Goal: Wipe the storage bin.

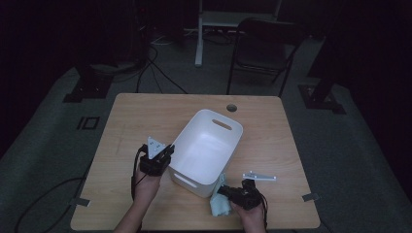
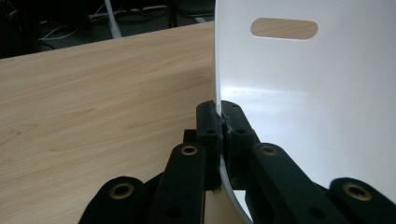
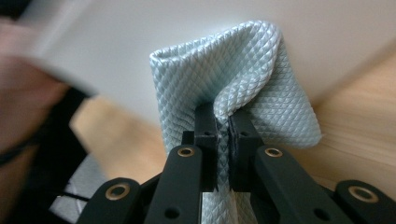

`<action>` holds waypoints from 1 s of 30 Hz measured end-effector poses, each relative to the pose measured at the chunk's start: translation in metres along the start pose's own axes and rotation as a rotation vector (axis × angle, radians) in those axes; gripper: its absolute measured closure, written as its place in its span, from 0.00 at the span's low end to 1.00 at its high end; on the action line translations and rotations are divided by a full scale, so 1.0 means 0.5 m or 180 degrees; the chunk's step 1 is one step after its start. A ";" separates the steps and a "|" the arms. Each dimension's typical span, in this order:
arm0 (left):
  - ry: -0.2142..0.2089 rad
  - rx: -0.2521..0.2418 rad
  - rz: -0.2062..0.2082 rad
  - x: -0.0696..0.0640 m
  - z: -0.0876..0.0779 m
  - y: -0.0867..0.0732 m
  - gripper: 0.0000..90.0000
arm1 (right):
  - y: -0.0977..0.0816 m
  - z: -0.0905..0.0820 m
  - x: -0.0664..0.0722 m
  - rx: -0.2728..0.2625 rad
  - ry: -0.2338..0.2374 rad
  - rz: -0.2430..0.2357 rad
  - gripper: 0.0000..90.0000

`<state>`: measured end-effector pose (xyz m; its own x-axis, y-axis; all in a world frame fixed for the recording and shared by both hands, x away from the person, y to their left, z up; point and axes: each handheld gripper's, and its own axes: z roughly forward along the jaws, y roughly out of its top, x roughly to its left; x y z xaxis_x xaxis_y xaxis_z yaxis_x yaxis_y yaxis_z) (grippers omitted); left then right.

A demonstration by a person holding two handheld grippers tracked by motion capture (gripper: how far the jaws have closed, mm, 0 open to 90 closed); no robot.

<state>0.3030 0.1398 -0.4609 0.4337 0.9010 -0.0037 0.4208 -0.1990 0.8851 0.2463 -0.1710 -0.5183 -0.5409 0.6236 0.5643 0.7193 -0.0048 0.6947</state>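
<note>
A white plastic bin (image 1: 206,145) with slot handles sits tilted in the middle of the wooden table. My left gripper (image 1: 165,154) is shut on the bin's left rim; in the left gripper view its black pads (image 2: 208,128) pinch the thin white wall (image 2: 299,98). A pale blue quilted cloth (image 1: 219,204) hangs by the bin's near right corner. My right gripper (image 1: 224,190) is shut on that cloth, and in the right gripper view the cloth (image 3: 243,79) bunches up between the pads (image 3: 206,123) right against the bin's outer wall (image 3: 196,32).
The wooden table (image 1: 131,121) has a round cable hole (image 1: 231,107) at its far edge. A dark folding chair (image 1: 265,51) and a white stand (image 1: 199,34) are beyond the table. Cables (image 1: 155,73) lie on the grey floor.
</note>
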 end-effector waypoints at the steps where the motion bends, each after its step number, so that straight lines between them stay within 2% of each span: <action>1: 0.0010 0.0003 0.0005 -0.001 0.000 0.000 0.97 | 0.002 -0.012 0.021 -0.0062 0.0085 -0.0083 0.94; 4: 0.0007 0.0005 0.0014 -0.001 0.000 0.001 0.97 | 0.007 -0.033 0.058 -0.0172 0.0218 -0.0229 0.94; 6: -0.0010 0.0012 0.0017 0.000 0.000 0.001 0.97 | 0.010 -0.037 0.072 -0.0205 0.0249 -0.0302 0.94; 10: -0.0040 0.0000 0.0038 0.001 0.000 0.000 0.97 | 0.011 -0.026 0.066 -0.0159 0.0265 -0.0319 0.93; 14: -0.0090 -0.0002 0.0043 0.002 -0.001 -0.001 0.97 | 0.008 -0.018 0.058 -0.0131 0.0149 -0.0386 0.93; 21: -0.0080 0.0003 0.0082 0.000 0.000 0.000 0.96 | -0.006 0.009 0.011 0.0076 -0.0023 -0.0247 0.93; 23: -0.0085 0.0013 0.0090 0.000 0.000 0.000 0.96 | -0.010 0.019 -0.007 0.0125 -0.0126 -0.0212 0.94; 27: -0.0078 0.0024 0.0083 -0.001 0.002 0.002 0.96 | -0.016 0.050 -0.065 0.0298 -0.0261 0.0044 0.94; 29: -0.0069 0.0032 0.0084 -0.001 0.003 0.003 0.96 | -0.016 0.063 -0.083 0.0365 -0.0344 0.0038 0.94; 30: -0.0073 0.0024 0.0082 0.000 0.004 0.003 0.96 | -0.016 0.065 -0.092 0.0359 -0.0286 0.0152 0.94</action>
<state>0.3051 0.1387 -0.4602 0.4625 0.8866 0.0083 0.4154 -0.2249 0.8814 0.2795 -0.1743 -0.5643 -0.4675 0.6922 0.5498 0.7904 0.0488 0.6107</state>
